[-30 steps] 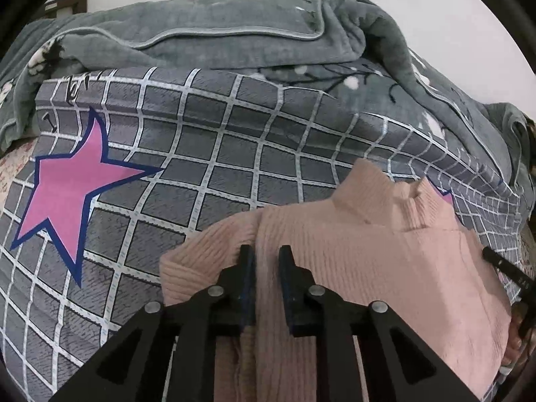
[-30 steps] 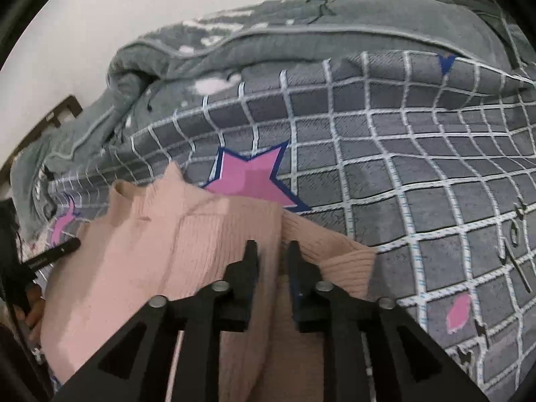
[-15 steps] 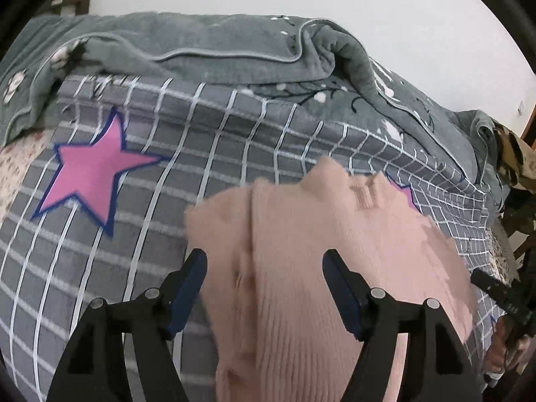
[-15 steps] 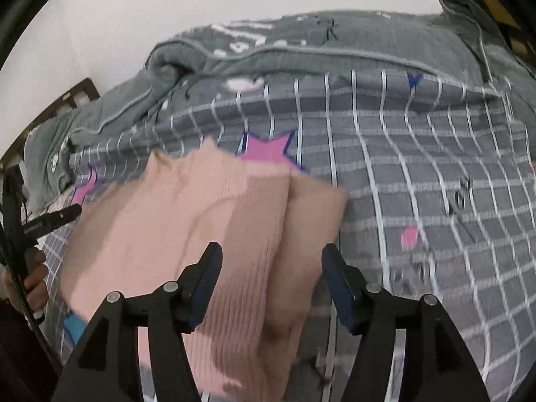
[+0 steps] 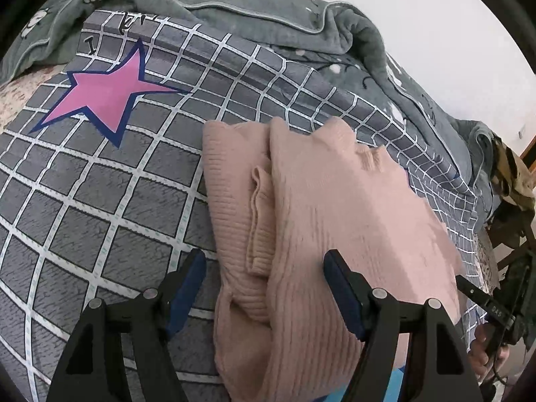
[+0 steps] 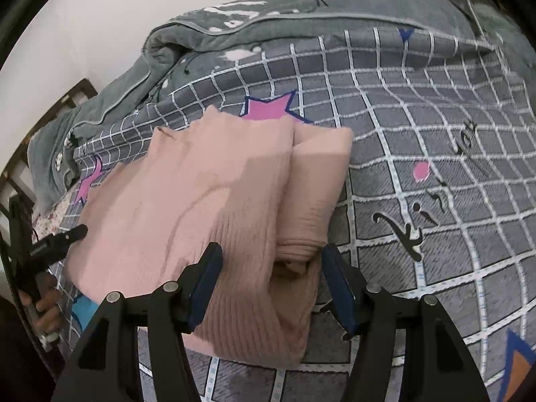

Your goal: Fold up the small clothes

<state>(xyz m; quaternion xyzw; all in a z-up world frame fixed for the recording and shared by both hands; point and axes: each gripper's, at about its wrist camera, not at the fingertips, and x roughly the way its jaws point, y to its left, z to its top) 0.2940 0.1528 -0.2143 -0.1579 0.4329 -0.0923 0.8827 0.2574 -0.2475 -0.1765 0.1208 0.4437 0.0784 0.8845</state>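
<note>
From the left wrist, the left gripper stands released, jaws just opened, above the folded pink ribbed sweater lying on the grey checked bedsheet; a large pink star shows only here. From the right wrist, the right gripper, likewise just opened, straddles the sweater's rolled sleeve; black lettering appears only here.
</note>
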